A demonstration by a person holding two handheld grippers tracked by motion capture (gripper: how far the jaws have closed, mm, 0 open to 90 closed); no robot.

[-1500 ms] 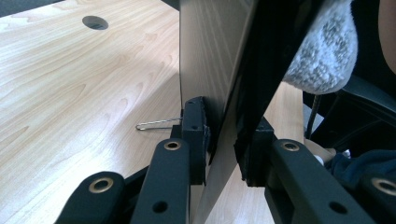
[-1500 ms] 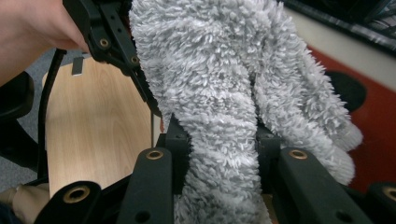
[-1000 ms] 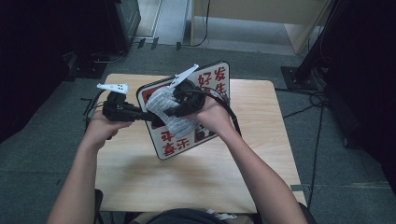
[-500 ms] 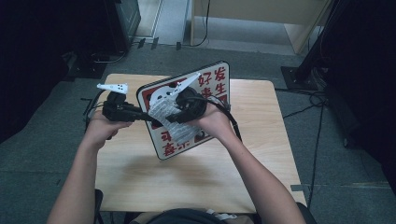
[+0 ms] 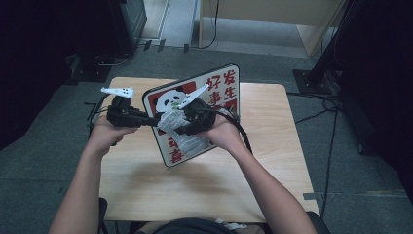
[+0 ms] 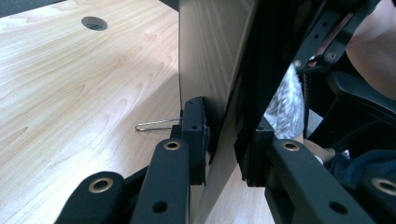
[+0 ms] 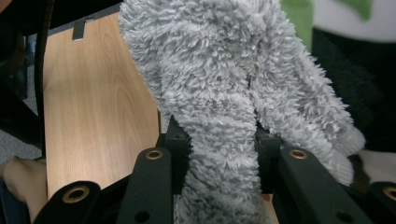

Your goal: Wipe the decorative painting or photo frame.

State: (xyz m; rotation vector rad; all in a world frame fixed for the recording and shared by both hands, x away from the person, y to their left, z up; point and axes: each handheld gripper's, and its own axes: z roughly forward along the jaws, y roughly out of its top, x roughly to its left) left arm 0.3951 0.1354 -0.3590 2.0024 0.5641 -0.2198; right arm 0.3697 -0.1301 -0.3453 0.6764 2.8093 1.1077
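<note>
Claws first: right claw is clamped on a fluffy grey cloth, jaws squeezing a bunched fold w/ the rest flopping out above and to either side. Left claw is clamped on the edge of a panda sign board, one jaw on each face, board standing up on edge between them.

Out from the right claw: in the high view the cloth lies pressed flat vs. the printed face of the board, about mid-face, below the panda picture and partly over the red characters. Right claw sits just in front of that face, w/ the person's right hand behind it.

Out from the left claw: in the high view the left claw pinches the board's left edge, left hand just outboard. Board is tilted, lower corner toward the person, and seems held up off the worktop; can't tell if that corner touches. Thin metal wire clip lies on the wood beyond the left claw.

Progress, as judged: looks like wiping the board's face, mid-job. Grip and bracing are done, cloth is on the surface. Left to do prob. incl. the upper part round the panda, lower edge, then setting board and cloth down. Can't tell what's already been wiped; no dirt or streaks visible.
</note>
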